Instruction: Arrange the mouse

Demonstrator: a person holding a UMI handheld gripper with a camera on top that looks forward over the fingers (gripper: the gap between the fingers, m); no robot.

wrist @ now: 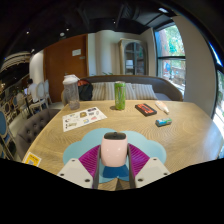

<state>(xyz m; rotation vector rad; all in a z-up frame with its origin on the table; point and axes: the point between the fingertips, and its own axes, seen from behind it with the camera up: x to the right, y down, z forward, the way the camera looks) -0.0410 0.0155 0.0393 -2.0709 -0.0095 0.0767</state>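
A pale pink mouse (114, 147) stands between my gripper's (114, 160) two fingers, and the purple pads press on both of its sides. The gripper is shut on it. The mouse is over the near edge of a round light-blue mouse mat (95, 142) that lies on the wooden table (185, 135). The underside of the mouse is hidden, so I cannot tell whether it touches the mat.
Beyond the mat stand a green can (119, 95) and a clear lidded jar (71, 92). A printed sheet (84, 118), a dark snack bar (146, 109) and a small teal item (163, 121) lie on the table. A sofa stands behind it.
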